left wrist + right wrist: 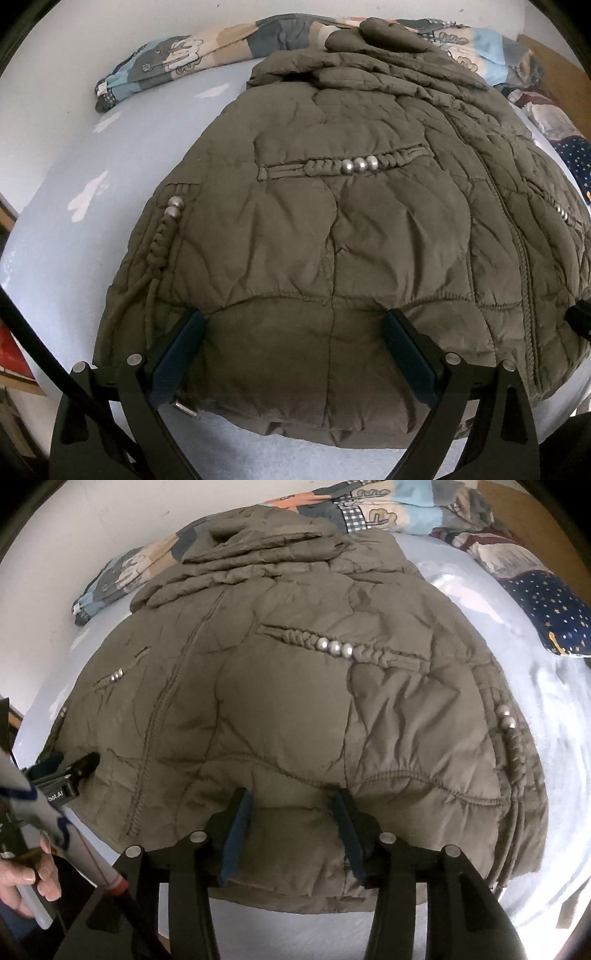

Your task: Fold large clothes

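The quilted olive jacket (332,229) lies spread flat on the pale blue bed sheet (74,155) and fills the centre of both wrist views. Its near hem sits at the lower middle of each frame. Its sleeves are folded across the top, bunched at the upper middle. A braided pocket trim with three silver beads (360,165) runs across the centre of the left wrist view. A second beaded trim (173,207) runs down the left side of the jacket in the same view.

The left gripper (295,325) is at the lower centre of the left wrist view. Its jaws stand wide apart, with the hem region between them and the blue pads (184,350) resting against the fabric without a pinch. The right gripper (291,805) is at the lower centre of the right wrist view. Its jaws are partly open over the hem, and the pads do not clamp the fabric.

In the right wrist view, a hand (26,875) holds the left gripper's handle at the lower left. A patterned quilt (177,55) lies along the upper edge. A star-print navy pillow (554,620) lies at the right.
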